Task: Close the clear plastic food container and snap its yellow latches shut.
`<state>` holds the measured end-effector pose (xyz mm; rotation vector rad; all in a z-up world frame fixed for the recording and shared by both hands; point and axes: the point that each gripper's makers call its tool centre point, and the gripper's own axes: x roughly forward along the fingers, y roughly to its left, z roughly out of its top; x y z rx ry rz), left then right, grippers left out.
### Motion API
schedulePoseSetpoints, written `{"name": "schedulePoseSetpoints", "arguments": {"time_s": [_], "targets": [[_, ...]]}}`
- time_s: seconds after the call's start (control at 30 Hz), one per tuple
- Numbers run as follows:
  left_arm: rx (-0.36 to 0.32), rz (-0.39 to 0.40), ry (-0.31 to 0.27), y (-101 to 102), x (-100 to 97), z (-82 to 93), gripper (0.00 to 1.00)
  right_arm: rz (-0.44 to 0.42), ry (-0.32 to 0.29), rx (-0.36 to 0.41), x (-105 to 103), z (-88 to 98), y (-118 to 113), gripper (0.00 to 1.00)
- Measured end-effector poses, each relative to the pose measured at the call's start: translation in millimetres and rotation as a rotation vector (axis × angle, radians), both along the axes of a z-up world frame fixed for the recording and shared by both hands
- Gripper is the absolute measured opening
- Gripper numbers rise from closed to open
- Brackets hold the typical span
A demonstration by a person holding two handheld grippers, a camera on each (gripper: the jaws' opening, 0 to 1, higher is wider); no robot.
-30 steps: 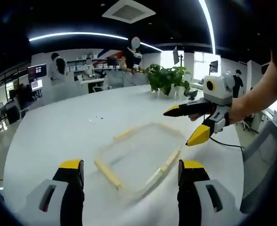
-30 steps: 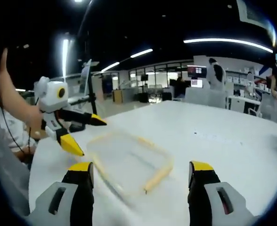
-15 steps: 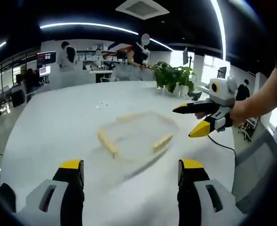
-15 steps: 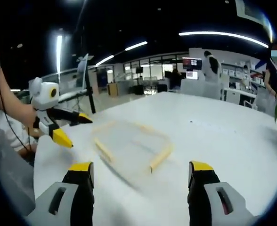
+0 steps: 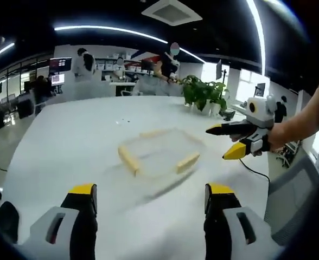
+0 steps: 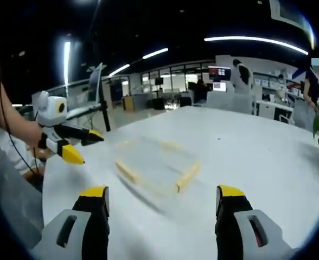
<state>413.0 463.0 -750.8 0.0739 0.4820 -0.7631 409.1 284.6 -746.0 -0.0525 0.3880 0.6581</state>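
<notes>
The clear container [image 5: 158, 157] is blurring into the white table [image 5: 67, 146], only its 2 yellow latches [image 5: 129, 160] reading sharply. Both grippers are hanging apart from it, left gripper [image 6: 78, 145] and right gripper [image 5: 229, 140] spread wide, holding nothing. A potted plant [image 5: 203, 93] is standing beyond.

Clear plastic food container [image 5: 158, 153] [image 6: 158, 163] with yellow latches [image 5: 128, 160] [image 6: 187, 177], flat on the white table [image 5: 67, 141], apart from anything else.
</notes>
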Motion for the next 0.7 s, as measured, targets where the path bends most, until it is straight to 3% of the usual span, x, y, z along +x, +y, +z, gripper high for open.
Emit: {"name": "schedulePoseSetpoints", "arguments": {"time_s": [0.23, 0.43, 0.7], "targets": [[-0.016, 0.012, 0.003, 5, -0.8, 4.8, 0.79, -0.004, 0.005, -0.023, -6, 3.2, -10, 0.79], [-0.01, 0.021, 0.02, 15, -6.0, -0.8, 0.79, -0.026, 0.014, -0.032, -13, 1.4, -20, 0.79], [-0.024, 0.047, 0.018, 31, -17.4, 5.9, 0.76, -0.079, 0.023, -0.01, -29, 5.9, -29, 0.79]]}}
